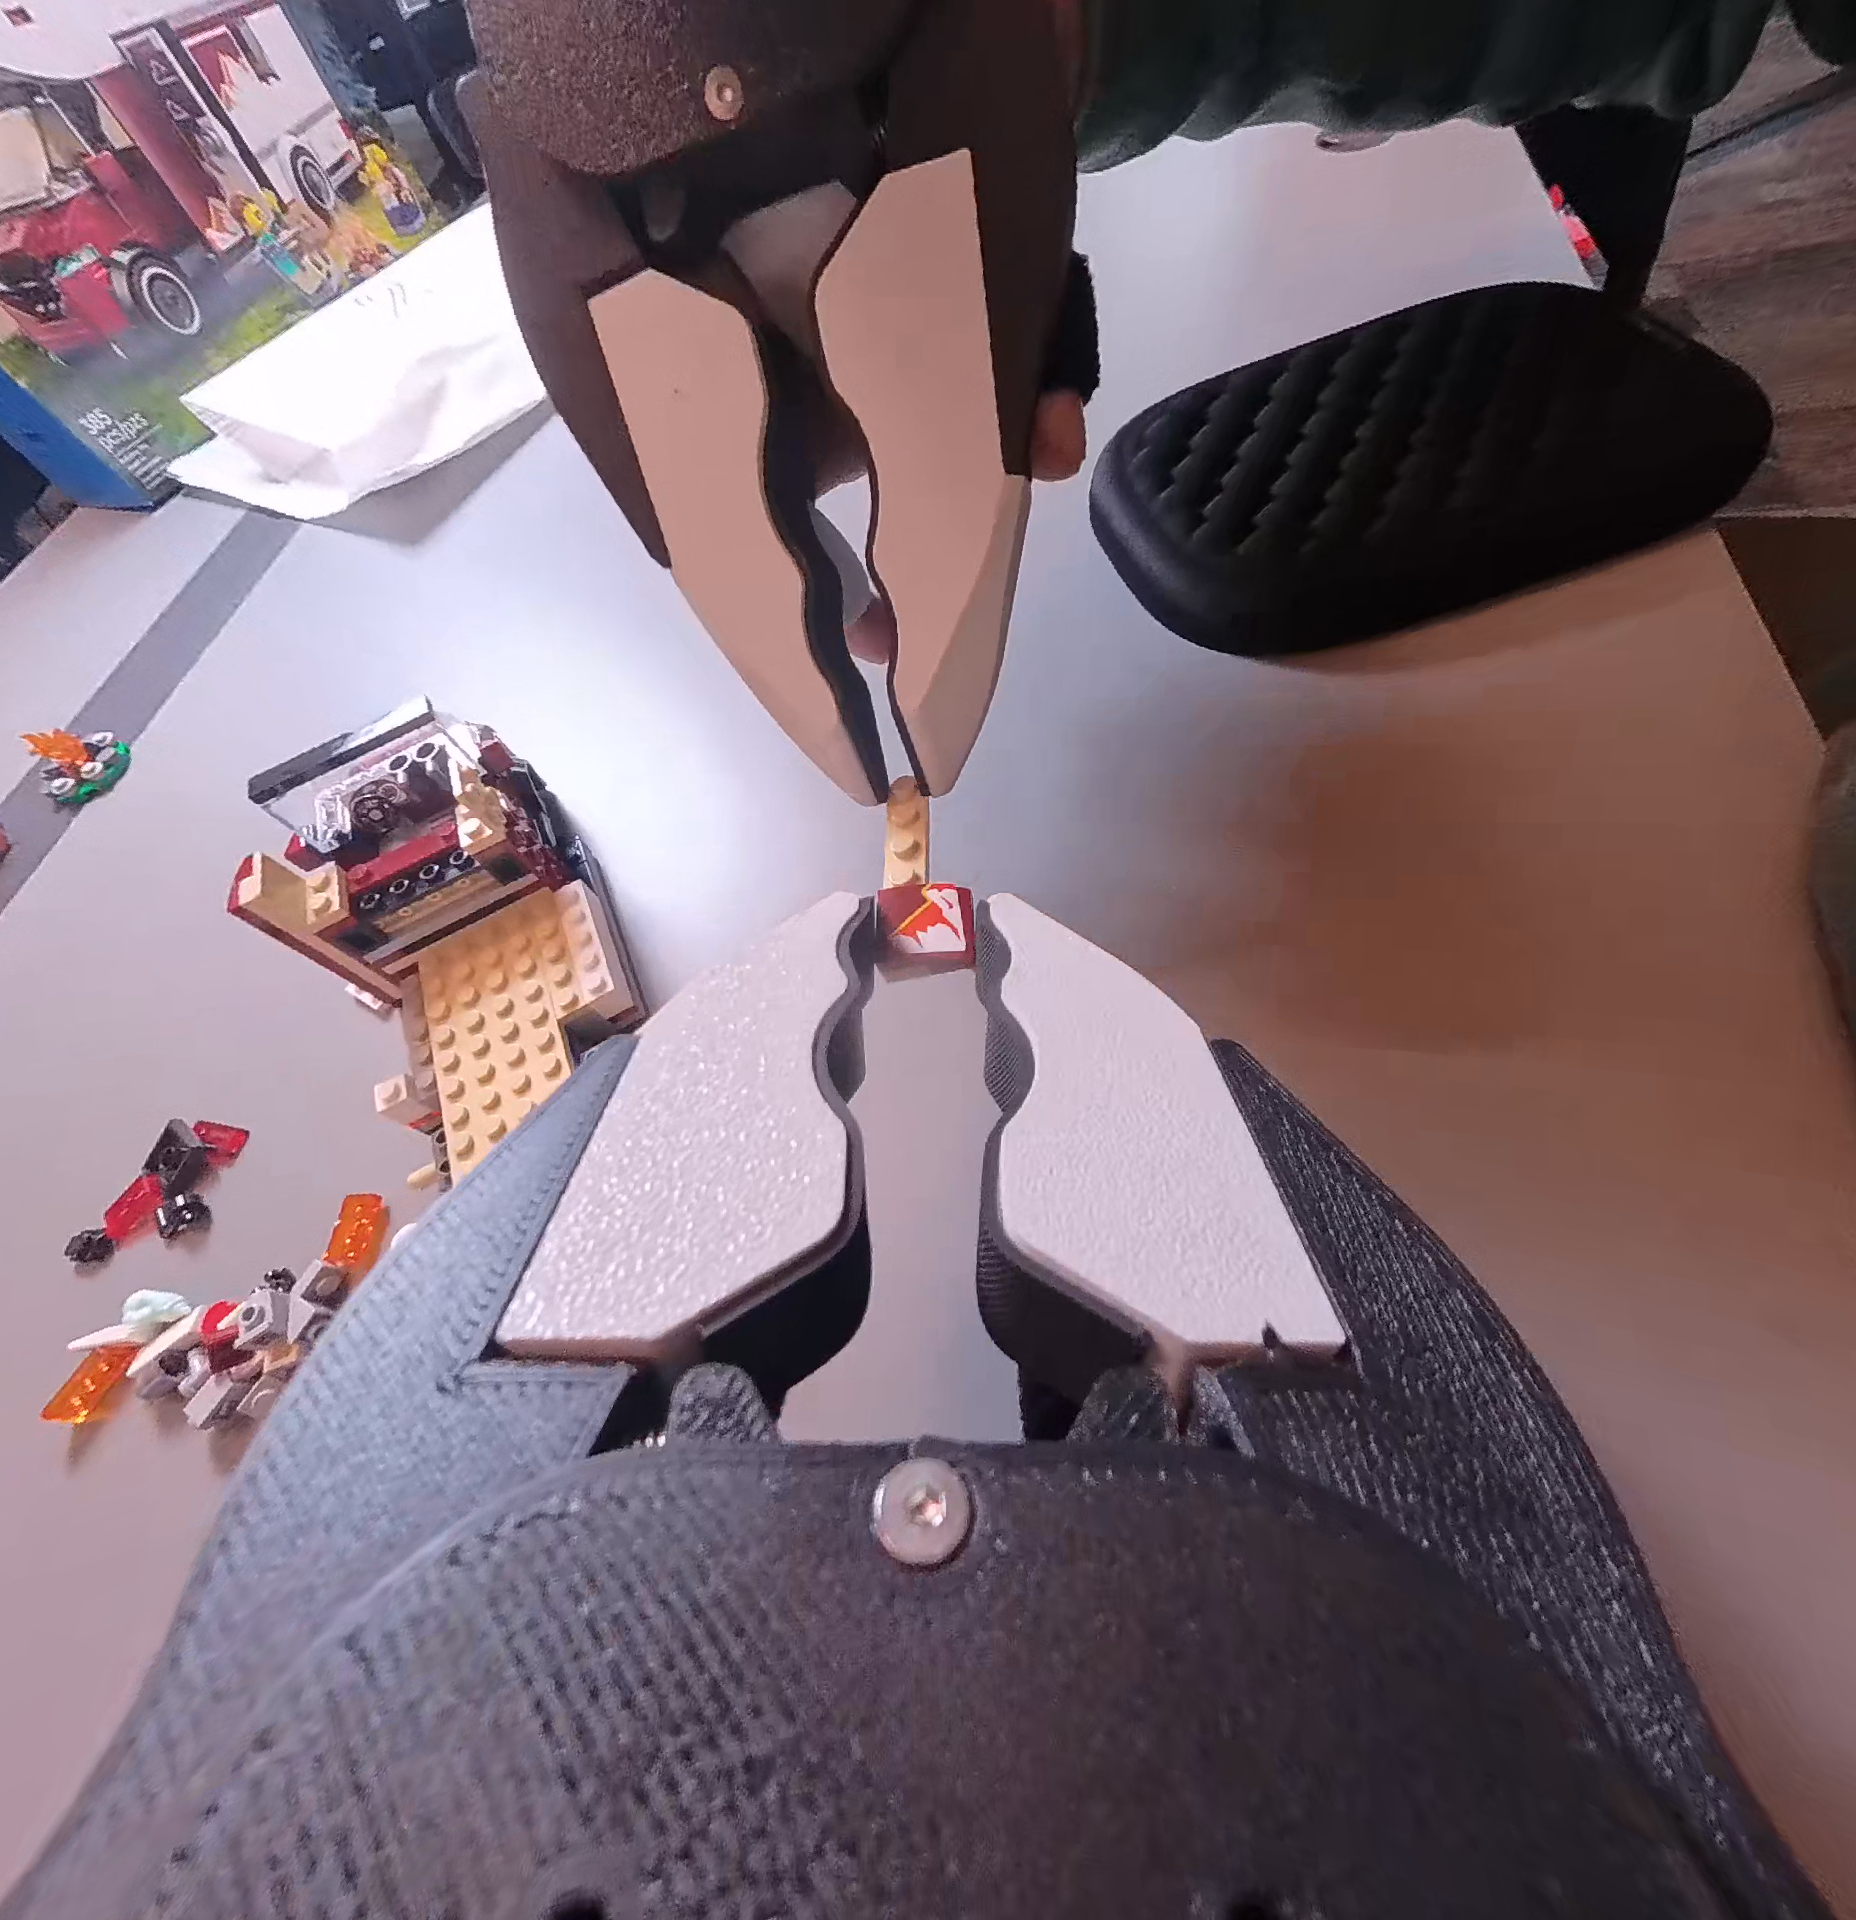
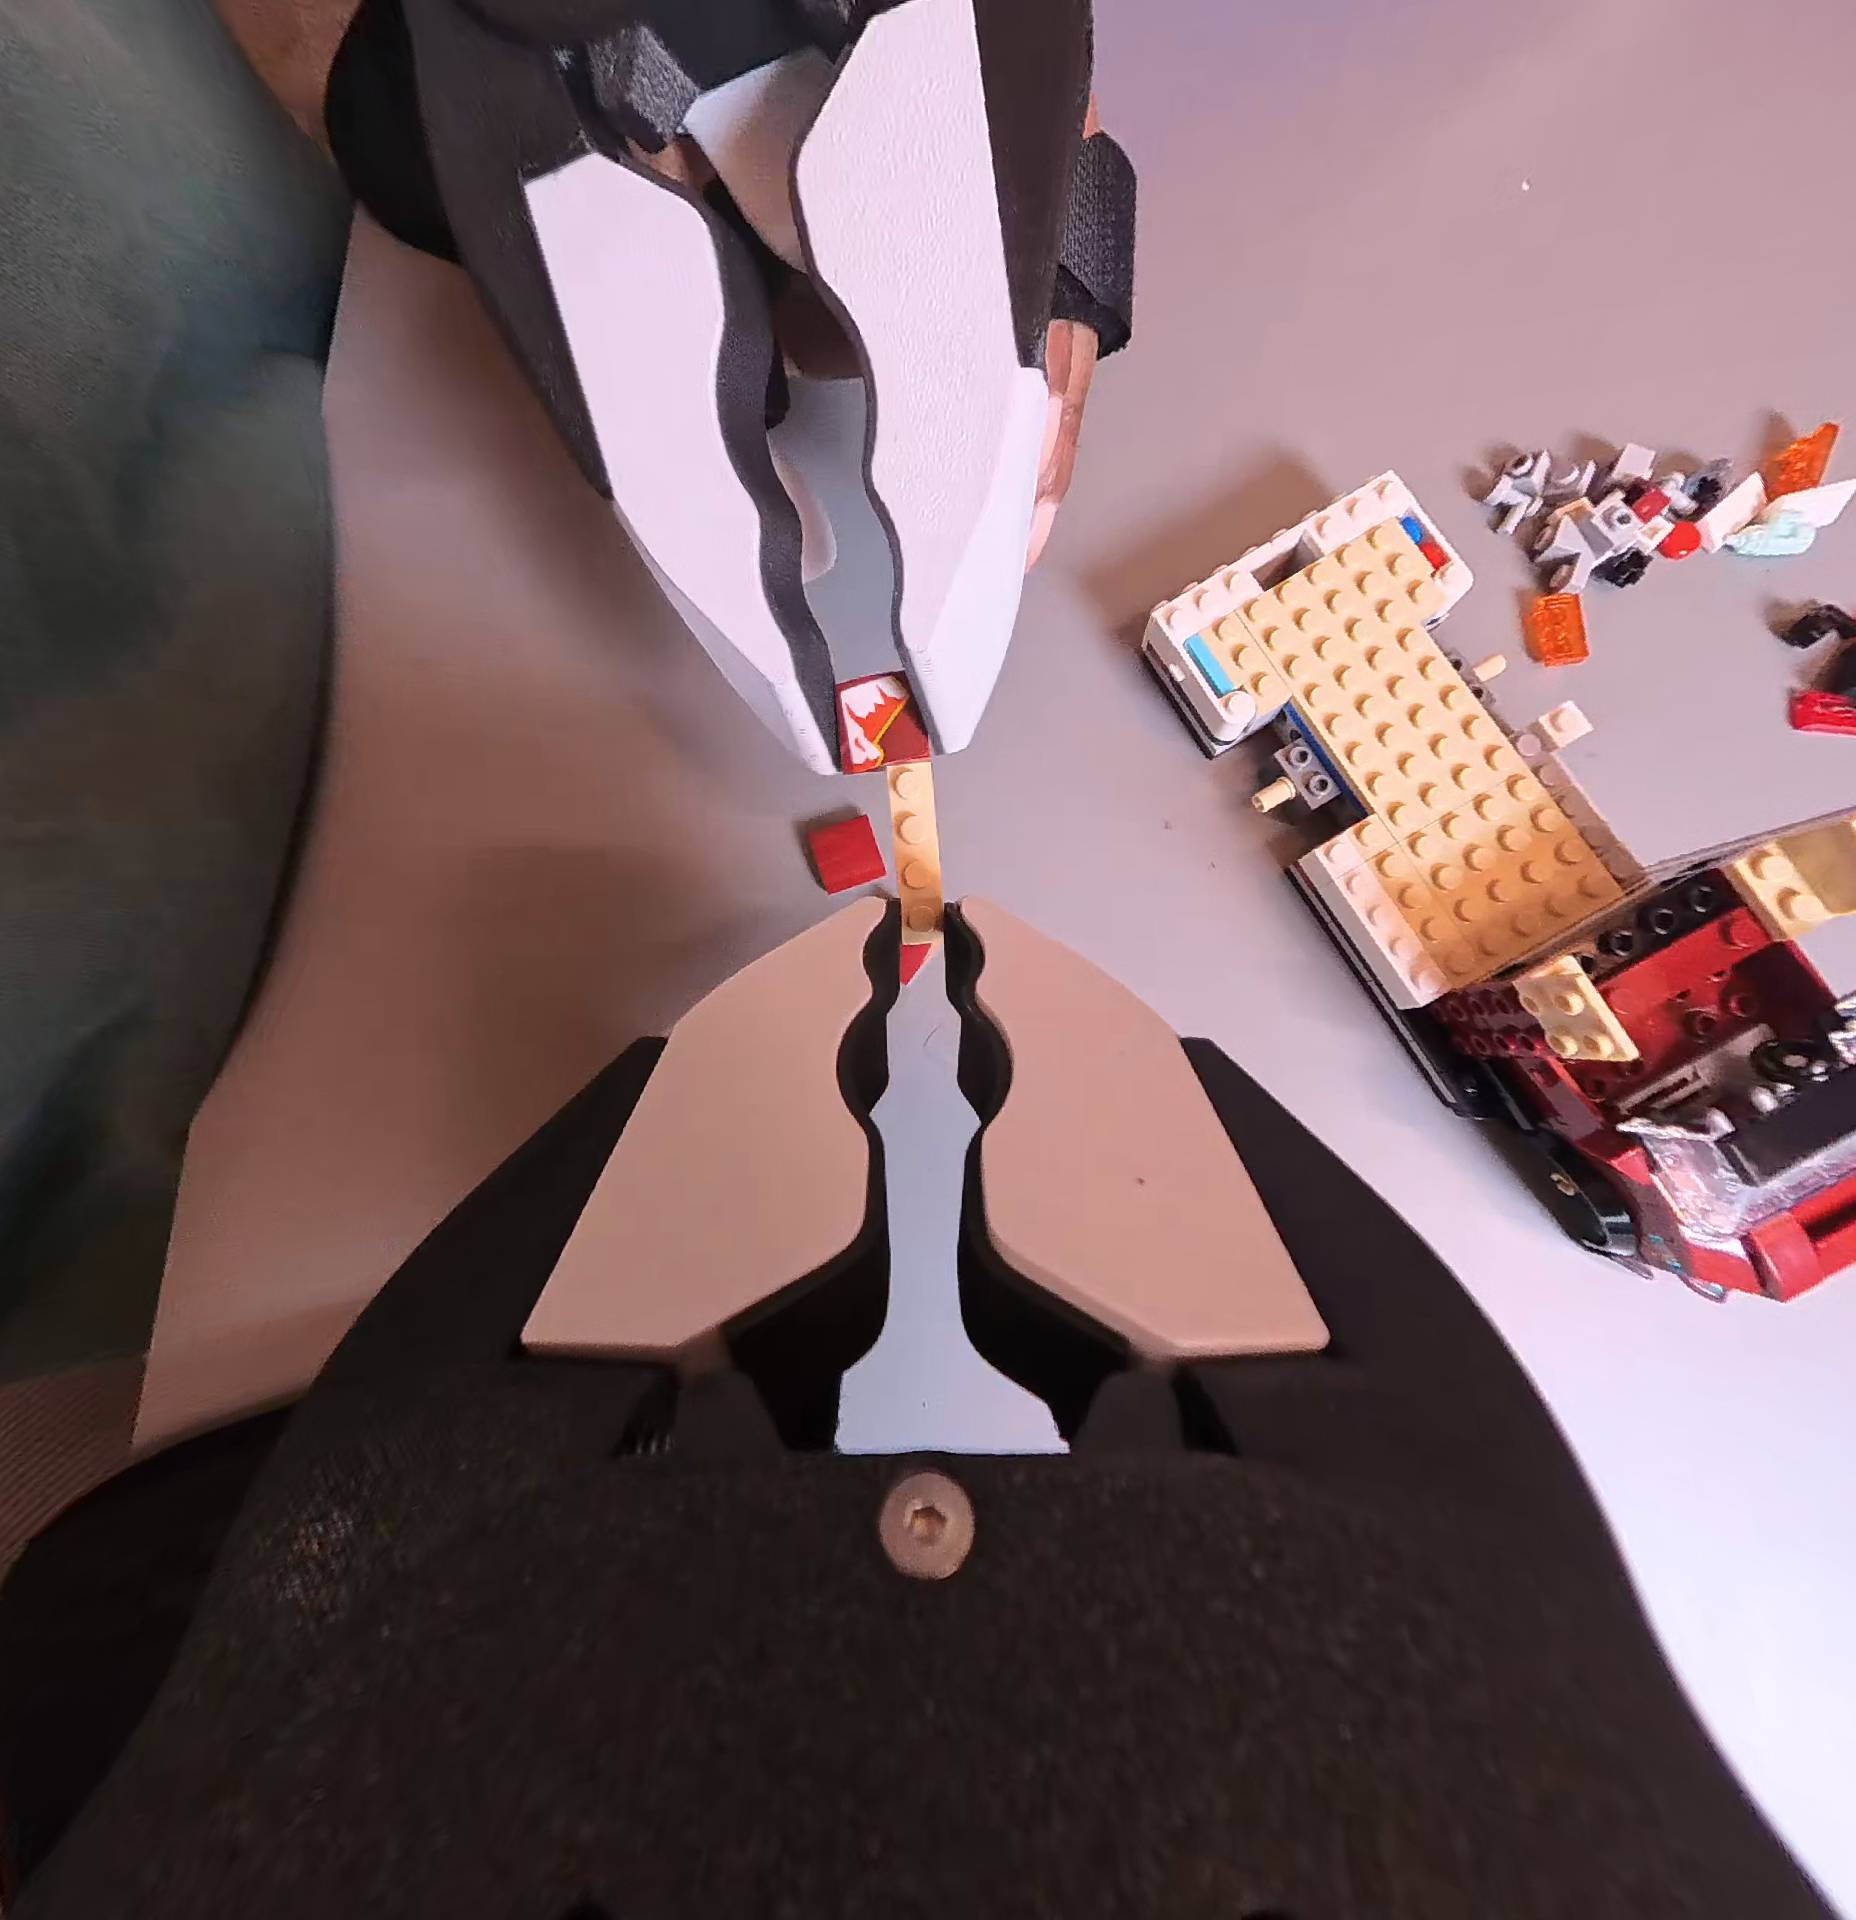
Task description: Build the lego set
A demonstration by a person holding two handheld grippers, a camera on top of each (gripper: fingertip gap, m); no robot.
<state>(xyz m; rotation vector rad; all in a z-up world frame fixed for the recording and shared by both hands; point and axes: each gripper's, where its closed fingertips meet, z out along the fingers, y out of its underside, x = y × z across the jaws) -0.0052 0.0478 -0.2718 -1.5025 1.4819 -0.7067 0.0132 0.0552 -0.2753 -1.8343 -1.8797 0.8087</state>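
Note:
My left gripper [image 1: 922,914] is shut on a dark red tile [image 1: 924,930] with a white and orange print. My right gripper [image 1: 906,795] faces it from the far side and is shut on one end of a narrow tan plate [image 1: 908,836]. In the right wrist view my right gripper [image 2: 919,912] holds the tan plate [image 2: 913,842], and its far end meets the red tile [image 2: 880,722] in the left gripper [image 2: 882,748]. Both are held a little above the table [image 2: 1319,260]. The part-built red and tan vehicle [image 1: 456,904] lies to the left; it also shows in the right wrist view [image 2: 1423,790].
A small red brick [image 2: 841,852] lies under the held pieces. Loose small parts [image 1: 207,1330] lie at the lower left, and a small flame piece [image 1: 77,764] lies farther off. The set's box [image 1: 145,208] and a white bag [image 1: 384,384] stand at the back. A black chair armrest [image 1: 1423,457] overhangs the table edge. Left and right tips are no more than a few centimetres apart.

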